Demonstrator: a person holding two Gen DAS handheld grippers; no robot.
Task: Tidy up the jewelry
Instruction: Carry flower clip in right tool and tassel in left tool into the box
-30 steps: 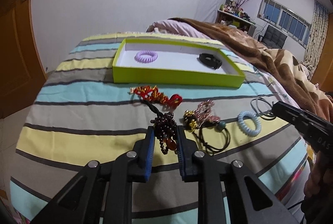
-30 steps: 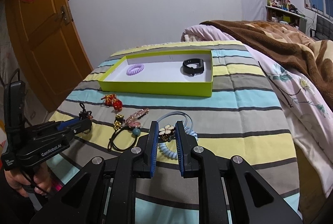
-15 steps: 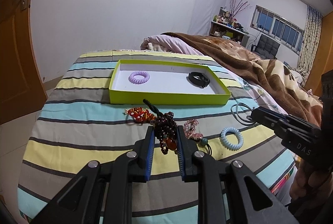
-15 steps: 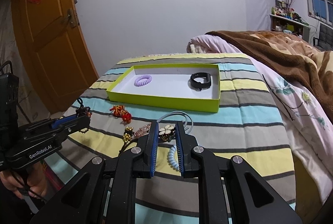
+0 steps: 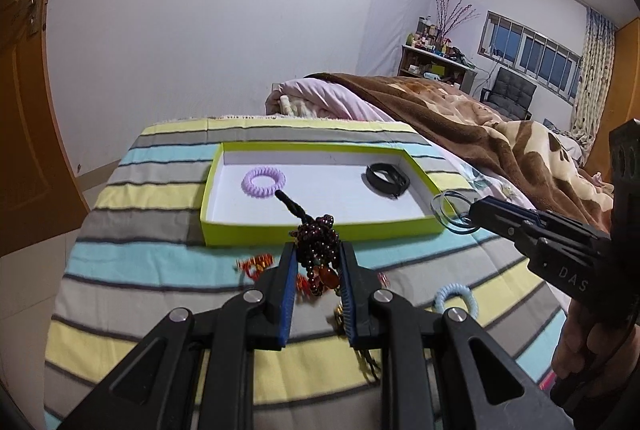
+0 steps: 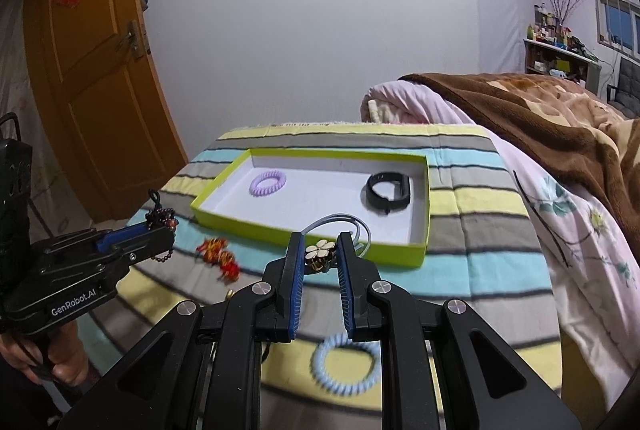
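Observation:
My left gripper [image 5: 318, 248] is shut on a dark beaded bracelet [image 5: 316, 232], held in the air just before the front wall of the lime-green tray [image 5: 248, 234]. My right gripper [image 6: 320, 242] is shut on a flower hair tie [image 6: 320, 251]; its grey-blue loop [image 6: 340, 220] hangs over the tray's front wall [image 6: 248, 226]. Inside the tray lie a purple coil hair tie [image 5: 263, 183] and a black band [image 5: 387, 179]. In the right wrist view the left gripper [image 6: 168, 226] shows at the left with the beads [image 6: 160, 216].
On the striped bedspread [image 5: 160, 270] lie a red ornament [image 6: 220, 254], a light-blue coil hair tie [image 6: 346, 358] and other small pieces behind my fingers. A brown blanket [image 5: 460, 118] is heaped on the right. An orange door [image 6: 100, 90] stands at the left.
Both grippers have risen off the bedspread with their pieces and come closer to the tray. The bracelet and the flower hair tie now hang clear of the cloth.

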